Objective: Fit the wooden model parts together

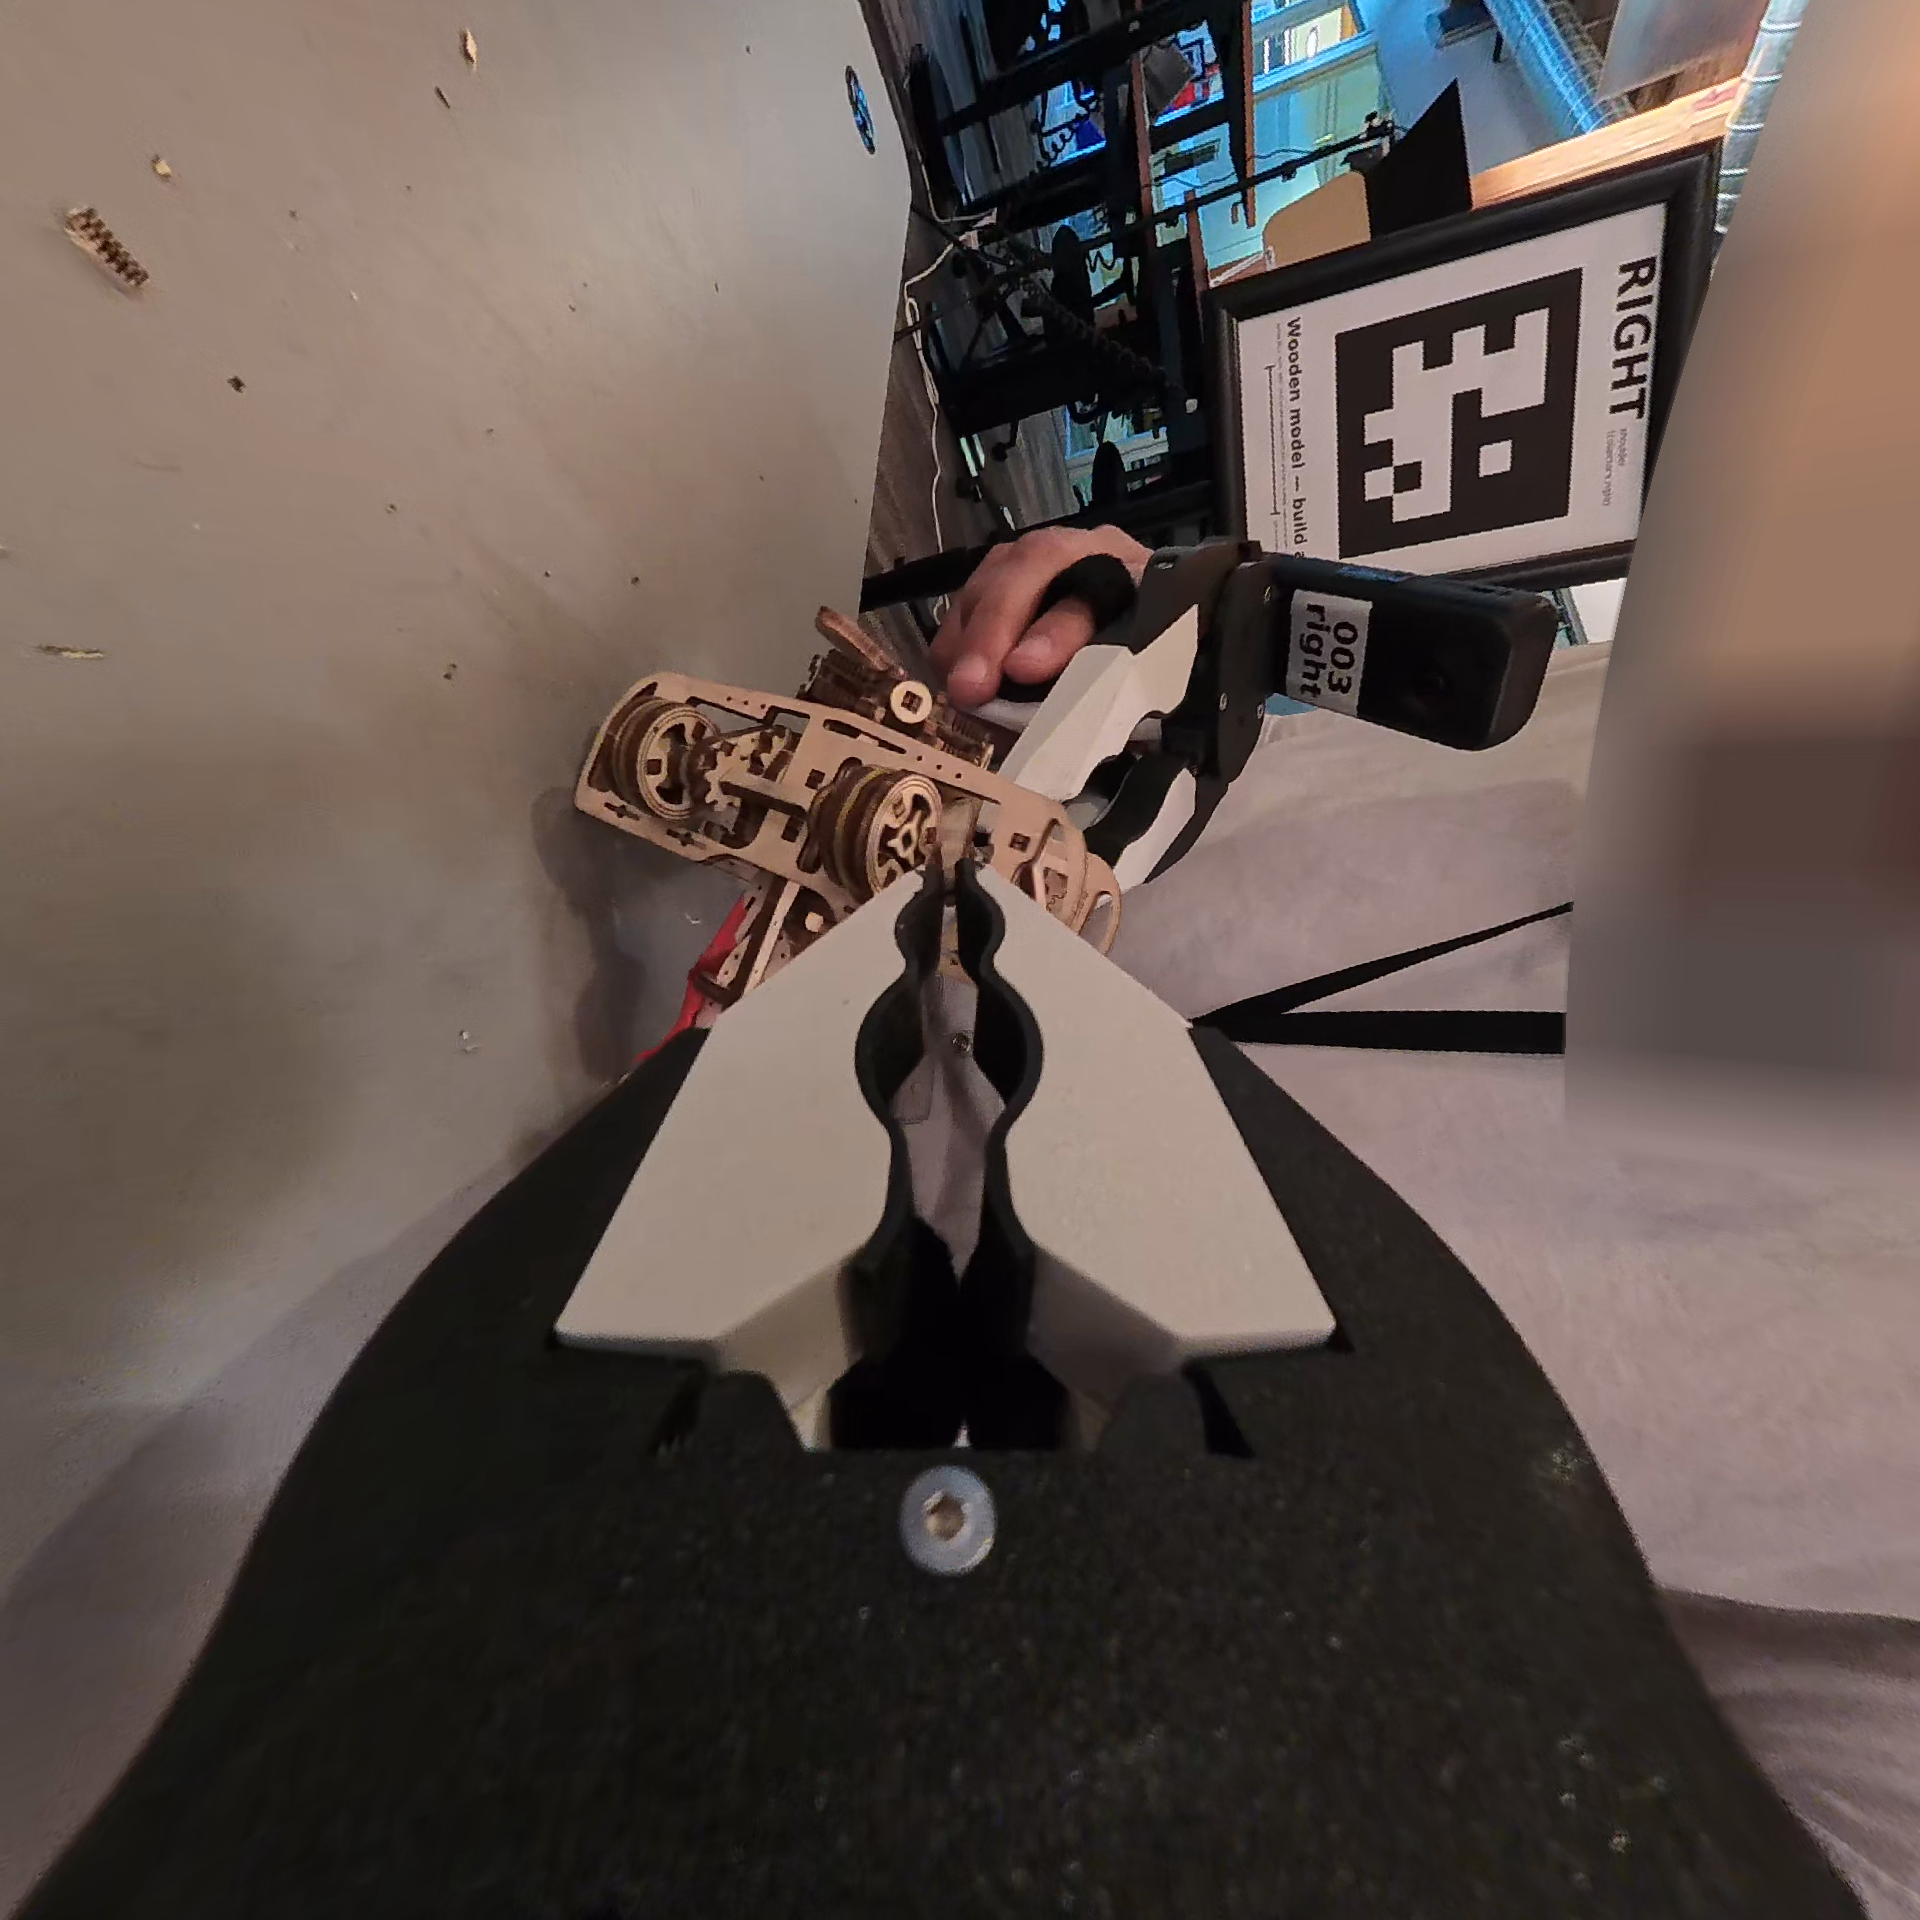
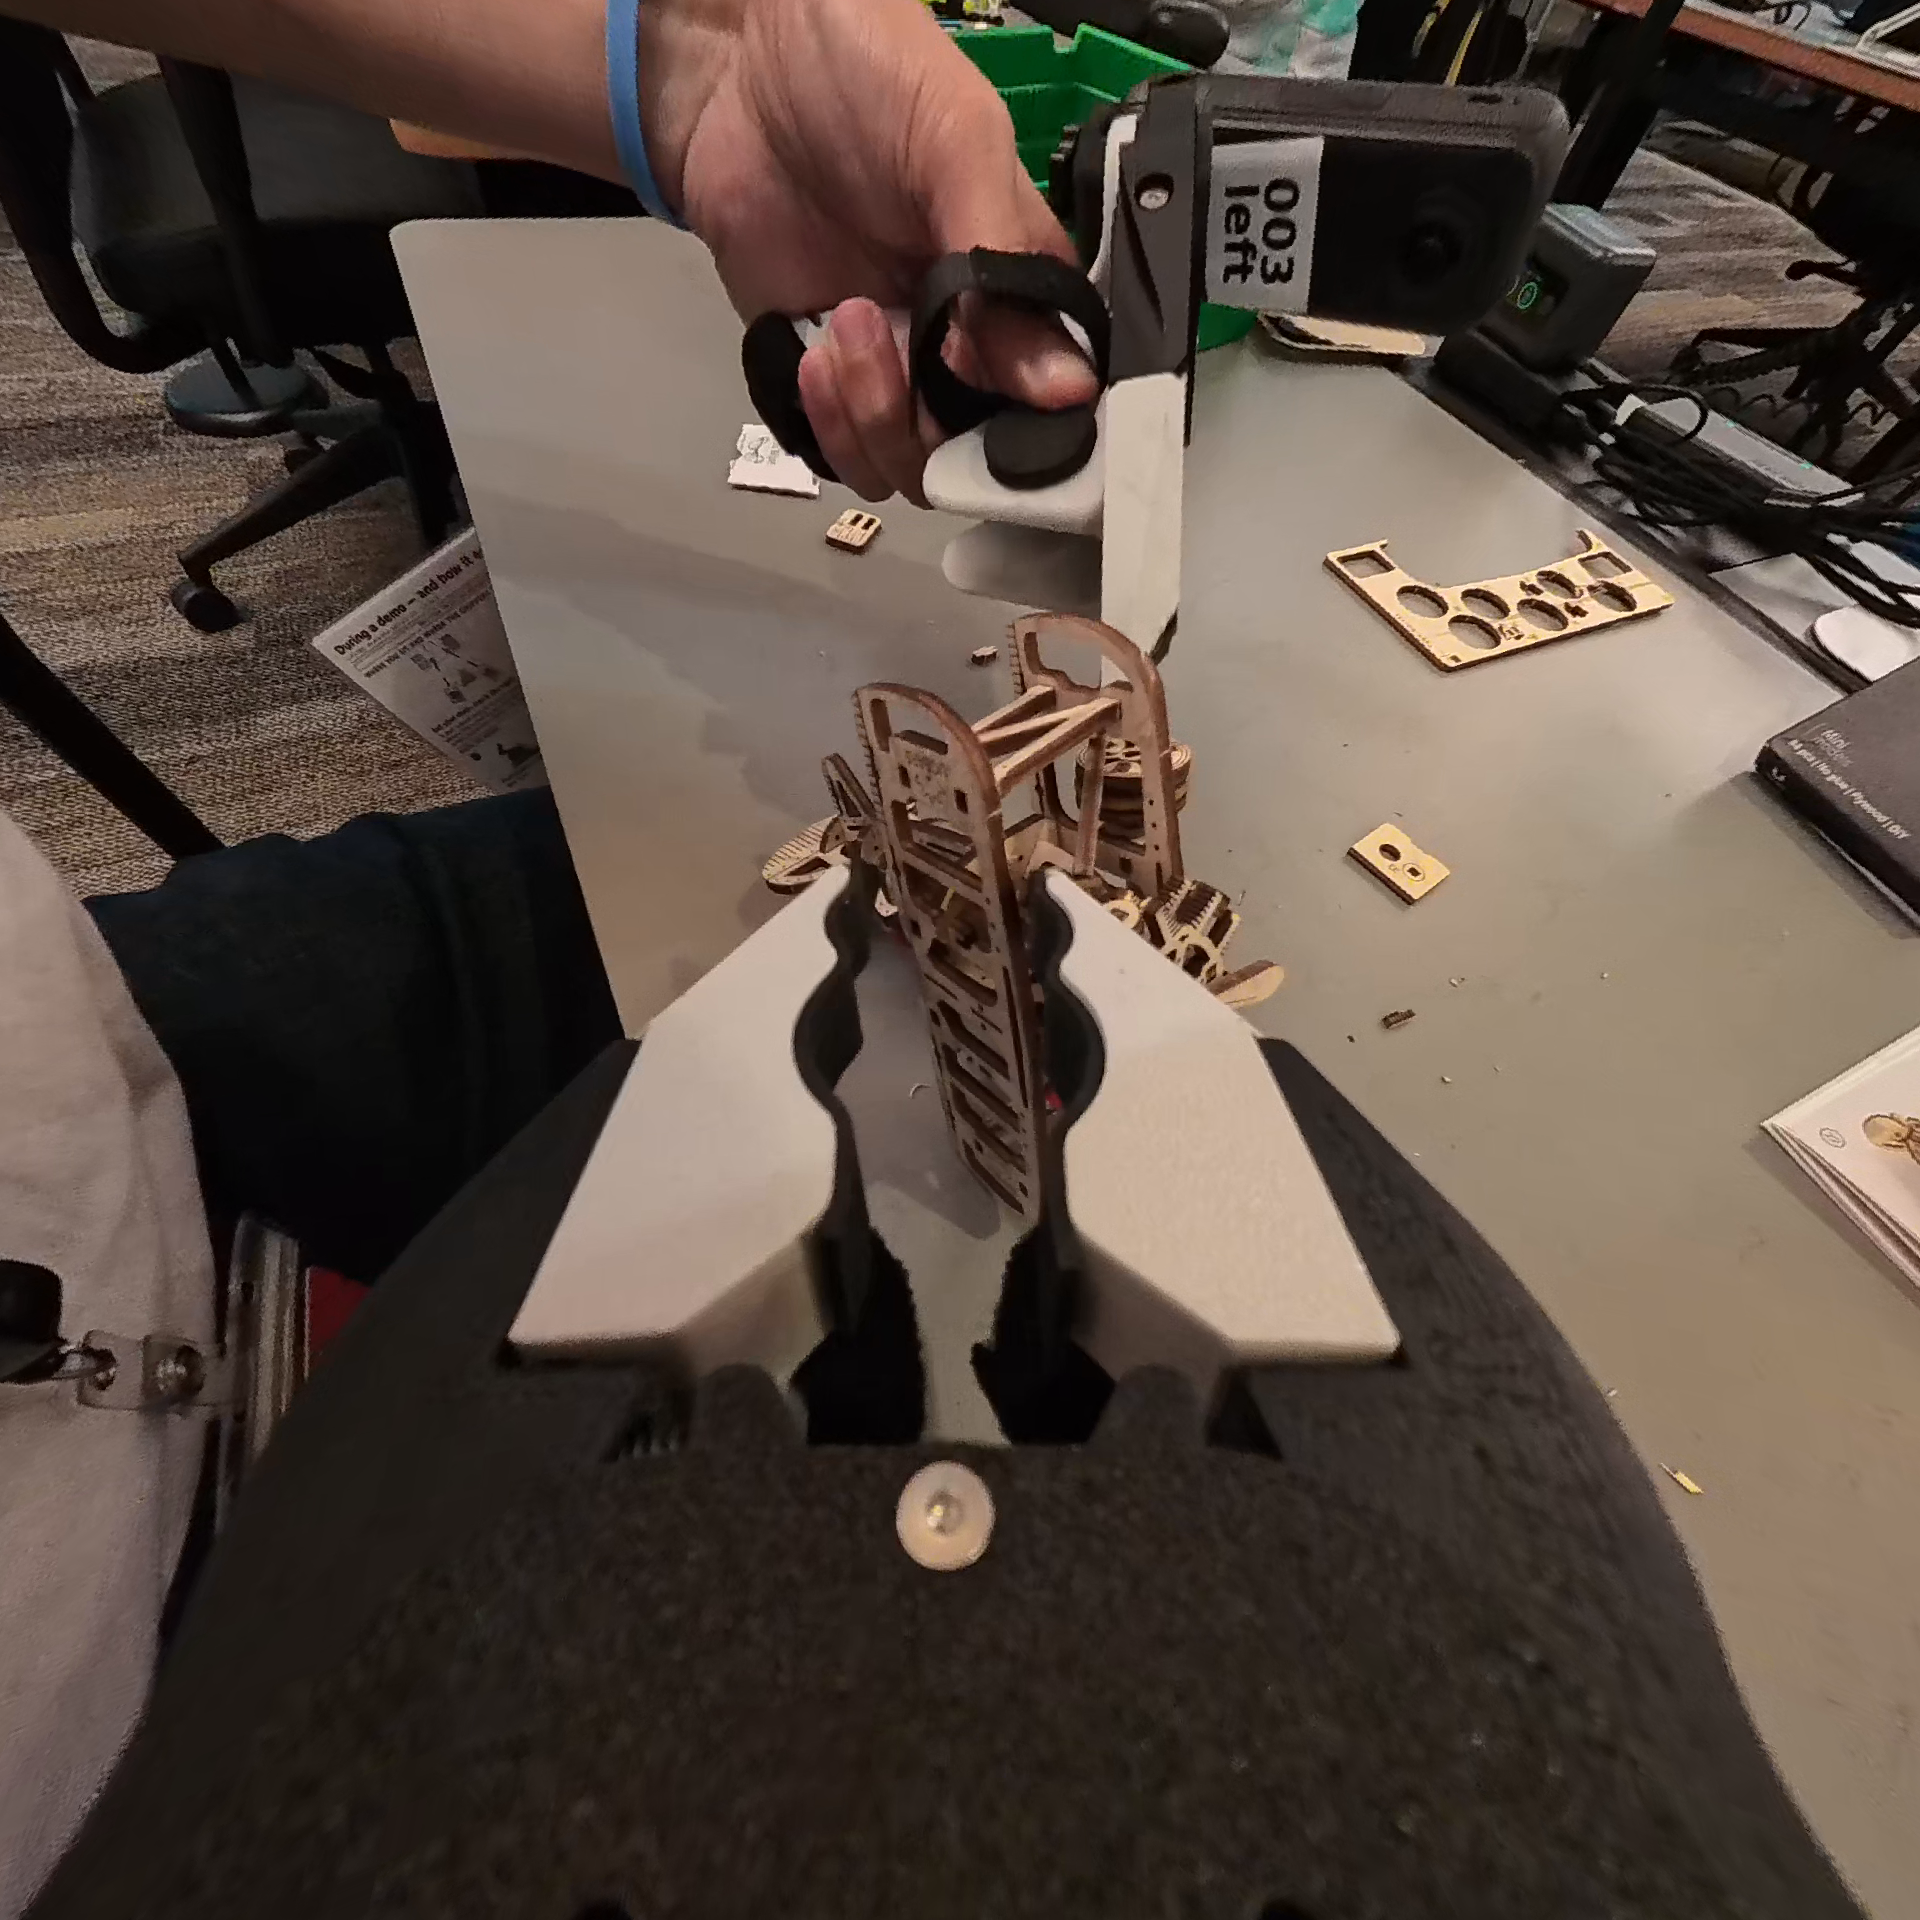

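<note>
Both tongs are busy with the same wooden model (image 2: 997, 831), which stands on the grey table (image 2: 1455, 1039). Right tongs (image 2: 948, 888) are closed around one long side plate (image 2: 971, 987) of the model; the plate sits between the two fingers, and its long axis runs almost straight forward and upward from them. Left tongs (image 1: 948, 878) are nearly closed, and their tips pinch a very small piece at the model's near edge, just beside a wheel (image 1: 883, 831); what this piece is I cannot tell.

I judge that the coming move depends on this: the model lies directly in front of the left tongs, with its long axis across them, so a push along the fingers would press the piece into the frame while the right tongs keep it fixed.

Only the right wrist view shows a perforated sheet (image 2: 1496, 608) and a small loose plate (image 2: 1397, 862), both to the right of the right tongs. Only the left wrist view shows the wheels from the side.
</note>
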A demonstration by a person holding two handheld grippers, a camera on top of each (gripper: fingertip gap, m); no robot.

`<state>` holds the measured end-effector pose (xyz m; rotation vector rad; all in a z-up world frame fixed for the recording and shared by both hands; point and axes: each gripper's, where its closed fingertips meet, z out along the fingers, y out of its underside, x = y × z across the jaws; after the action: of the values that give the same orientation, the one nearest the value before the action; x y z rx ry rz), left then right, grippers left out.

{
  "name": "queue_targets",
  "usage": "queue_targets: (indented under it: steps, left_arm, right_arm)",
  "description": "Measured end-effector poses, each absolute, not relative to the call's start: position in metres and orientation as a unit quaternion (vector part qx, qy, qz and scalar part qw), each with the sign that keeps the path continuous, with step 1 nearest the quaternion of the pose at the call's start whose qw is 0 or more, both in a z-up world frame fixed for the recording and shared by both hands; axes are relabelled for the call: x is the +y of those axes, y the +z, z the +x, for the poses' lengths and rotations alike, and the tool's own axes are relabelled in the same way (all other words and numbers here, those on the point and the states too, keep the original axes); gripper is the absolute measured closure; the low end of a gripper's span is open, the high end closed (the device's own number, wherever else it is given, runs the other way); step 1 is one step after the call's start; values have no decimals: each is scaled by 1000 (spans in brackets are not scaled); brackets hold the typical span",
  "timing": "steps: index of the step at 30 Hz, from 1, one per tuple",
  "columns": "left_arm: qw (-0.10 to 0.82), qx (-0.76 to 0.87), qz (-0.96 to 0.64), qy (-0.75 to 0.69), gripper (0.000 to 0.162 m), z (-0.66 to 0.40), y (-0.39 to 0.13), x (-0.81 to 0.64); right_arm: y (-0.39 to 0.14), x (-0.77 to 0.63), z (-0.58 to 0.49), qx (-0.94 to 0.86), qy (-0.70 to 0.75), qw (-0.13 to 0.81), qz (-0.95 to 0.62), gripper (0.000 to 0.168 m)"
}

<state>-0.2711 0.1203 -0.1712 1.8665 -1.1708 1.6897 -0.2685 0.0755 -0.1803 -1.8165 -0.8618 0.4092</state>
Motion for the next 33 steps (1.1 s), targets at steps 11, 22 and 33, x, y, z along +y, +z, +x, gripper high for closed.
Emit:
queue_targets:
  steps: [11,22,33]
  left_arm:
    - [180,-413,659,602,162,-271,-172,120]
    - [178,-407,654,612,162,-272,-168,119]
    - [176,-407,649,618,162,-277,-165,119]
  right_arm:
    - [-173,76,-261,-352,156,538,-750,140]
    - [-178,77,-269,-364,149,527,-753,139]
    - [-181,77,-267,-362,148,522,-758,140]
